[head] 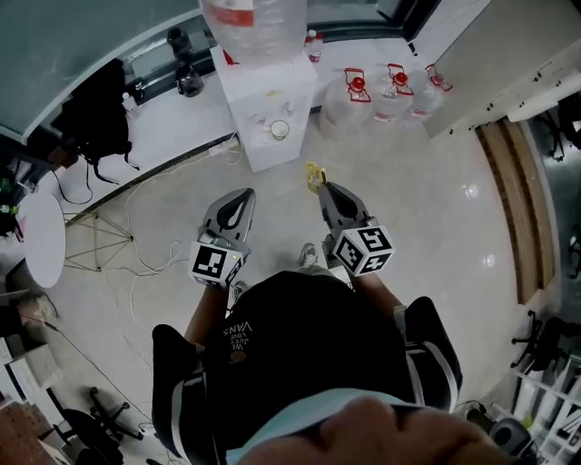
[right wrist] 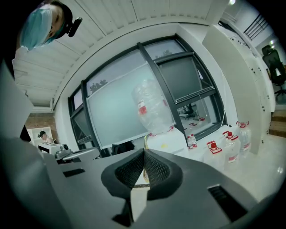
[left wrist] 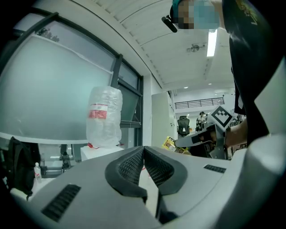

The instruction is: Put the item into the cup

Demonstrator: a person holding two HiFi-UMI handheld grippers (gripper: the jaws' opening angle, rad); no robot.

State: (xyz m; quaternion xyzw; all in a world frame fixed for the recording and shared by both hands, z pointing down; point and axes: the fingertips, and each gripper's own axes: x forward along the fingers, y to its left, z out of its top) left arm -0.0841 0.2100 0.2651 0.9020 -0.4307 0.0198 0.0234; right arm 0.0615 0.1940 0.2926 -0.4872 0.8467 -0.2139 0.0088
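Observation:
A small paper cup (head: 280, 130) stands on the ledge of a white water dispenser (head: 272, 104) ahead of me. My right gripper (head: 323, 189) is shut on a thin yellow packet (head: 315, 173), still short of the dispenser. In the right gripper view the packet's edge (right wrist: 144, 142) sticks up between the closed jaws of the right gripper (right wrist: 144, 153). My left gripper (head: 241, 197) is shut with nothing in it, beside the right one. In the left gripper view the left gripper (left wrist: 143, 150) shows pads pressed together, with the yellow packet (left wrist: 169, 142) to its right.
A big upturned water bottle (head: 252, 20) tops the dispenser. Several water jugs with red caps (head: 392, 93) stand on the floor at the right. Cables (head: 150, 186) trail over the floor at the left, near a black bag (head: 91, 113) and a round white table (head: 41, 238).

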